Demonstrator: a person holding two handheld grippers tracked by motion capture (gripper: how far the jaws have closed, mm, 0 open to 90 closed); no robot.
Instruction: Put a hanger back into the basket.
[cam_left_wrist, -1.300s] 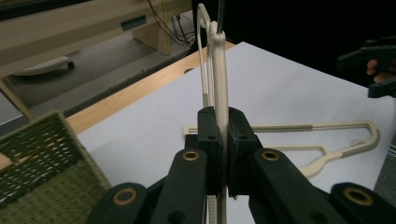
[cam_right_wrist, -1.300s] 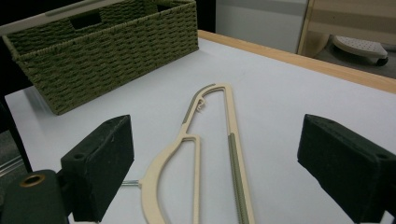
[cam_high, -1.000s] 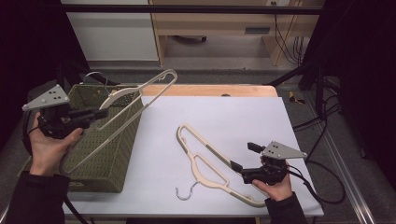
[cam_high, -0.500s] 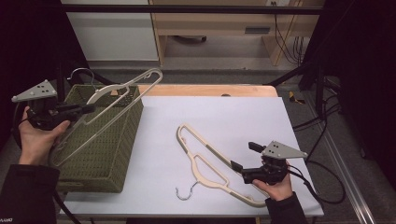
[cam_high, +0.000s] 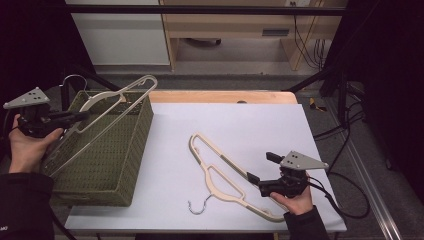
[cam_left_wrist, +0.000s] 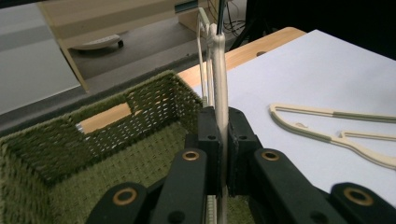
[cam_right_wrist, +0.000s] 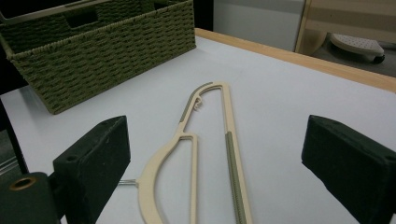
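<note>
A cream hanger (cam_high: 112, 107) hangs tilted over the green woven basket (cam_high: 127, 162), its metal hook toward the far left. My left gripper (cam_high: 82, 116) is shut on this hanger; in the left gripper view the jaws clamp its thin edge (cam_left_wrist: 220, 107) above the basket's inside (cam_left_wrist: 140, 154). A second cream hanger (cam_high: 225, 175) lies flat on the white table (cam_high: 240, 125), hook toward the front edge. My right gripper (cam_high: 260, 172) stands open beside that hanger's near end; its view has the hanger (cam_right_wrist: 205, 154) on the table between the wide black pads (cam_right_wrist: 93, 163).
The basket (cam_right_wrist: 102, 51) fills the table's left side. A wooden strip (cam_high: 225, 96) runs along the table's far edge. Cables (cam_high: 345, 200) trail off the right side. Beyond the table stand a white cabinet (cam_high: 120, 30) and a wooden bench (cam_high: 235, 25).
My left gripper has carried the held hanger leftward and lower, toward the basket's left side. The right gripper and the flat hanger have stayed put.
</note>
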